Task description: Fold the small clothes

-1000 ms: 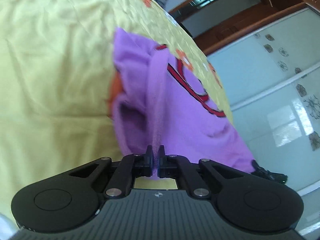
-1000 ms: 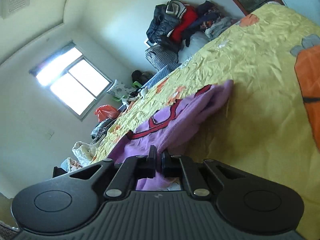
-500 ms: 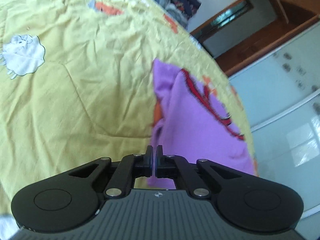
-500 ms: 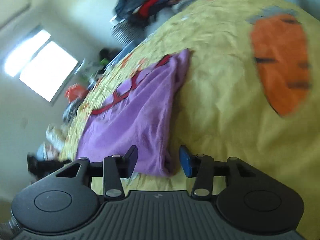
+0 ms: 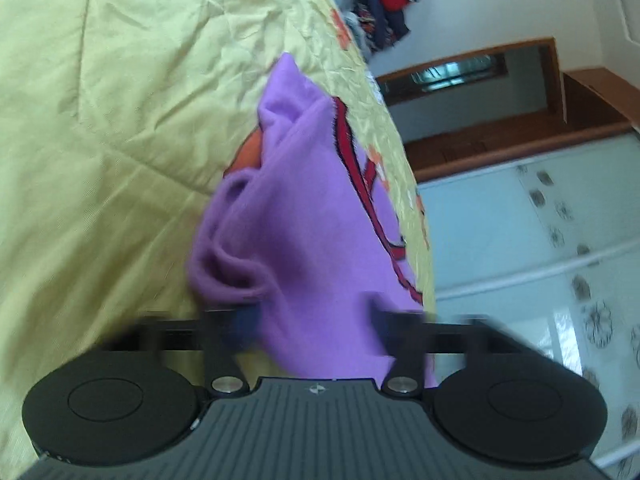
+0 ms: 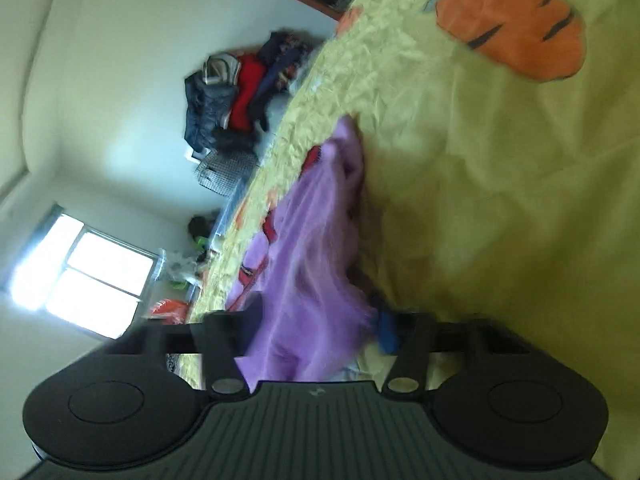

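The garment [image 5: 304, 216] lies on the bed [image 5: 100, 140] (clothes pile [image 6: 240, 92] behind).

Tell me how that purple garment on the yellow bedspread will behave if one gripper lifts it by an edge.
The purple garment will probably flop and hang: it already lies in soft rolls and creases on the yellow bedspread. It looks light, thin knit with red trim. Its fuzzy surface suggests it should grip rather than slip, though a folded layer may fall open.

right gripper [image 6: 318, 326] spread wide over purple garment [image 6: 316, 264] on yellow bedspread [image 6: 500, 200]
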A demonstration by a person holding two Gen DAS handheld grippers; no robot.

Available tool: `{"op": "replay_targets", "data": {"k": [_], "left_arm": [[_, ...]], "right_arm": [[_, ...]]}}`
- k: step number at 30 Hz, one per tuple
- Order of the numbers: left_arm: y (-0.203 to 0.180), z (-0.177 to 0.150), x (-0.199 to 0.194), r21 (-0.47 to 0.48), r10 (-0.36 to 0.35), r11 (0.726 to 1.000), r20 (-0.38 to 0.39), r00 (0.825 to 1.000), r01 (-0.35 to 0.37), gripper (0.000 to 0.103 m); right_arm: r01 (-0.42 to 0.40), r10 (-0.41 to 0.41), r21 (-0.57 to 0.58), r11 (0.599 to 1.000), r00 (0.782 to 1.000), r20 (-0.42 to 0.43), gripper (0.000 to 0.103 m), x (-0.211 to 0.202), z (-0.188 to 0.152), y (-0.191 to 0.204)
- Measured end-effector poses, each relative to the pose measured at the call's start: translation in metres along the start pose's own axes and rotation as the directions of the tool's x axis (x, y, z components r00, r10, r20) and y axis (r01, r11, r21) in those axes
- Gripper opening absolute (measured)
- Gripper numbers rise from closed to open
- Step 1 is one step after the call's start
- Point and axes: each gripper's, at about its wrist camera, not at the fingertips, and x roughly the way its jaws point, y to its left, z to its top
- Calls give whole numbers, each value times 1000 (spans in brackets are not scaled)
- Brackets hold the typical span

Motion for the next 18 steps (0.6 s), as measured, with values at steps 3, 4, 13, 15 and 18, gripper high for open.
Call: {"op": "replay_targets", "data": {"k": [3,4,13,15,18], "left_arm": [[1,10,9,31,22,999,-40,999,-20,0],[-1,14,6,51,18,999,-46,999,-15,0],[-4,35,-56,183,124,975,37,992,-129,0],[-14,25,-65,238,108,965,26,994,-111,0],[-48,3,-62,370,113,923,-3,994,-104,24]], "right_arm": [[-86,86,-26,996,996,23,8,-5,3,9],[-133,133,-25,991,991,22,8,-11,4,14],[87,-96,-245,966,995,-26,8,-23,14,19],[152,-177,-263,953,982,-71,12,-26,16,8],[270,-263,-387,882,962,74,36,-55,18,32]]}}
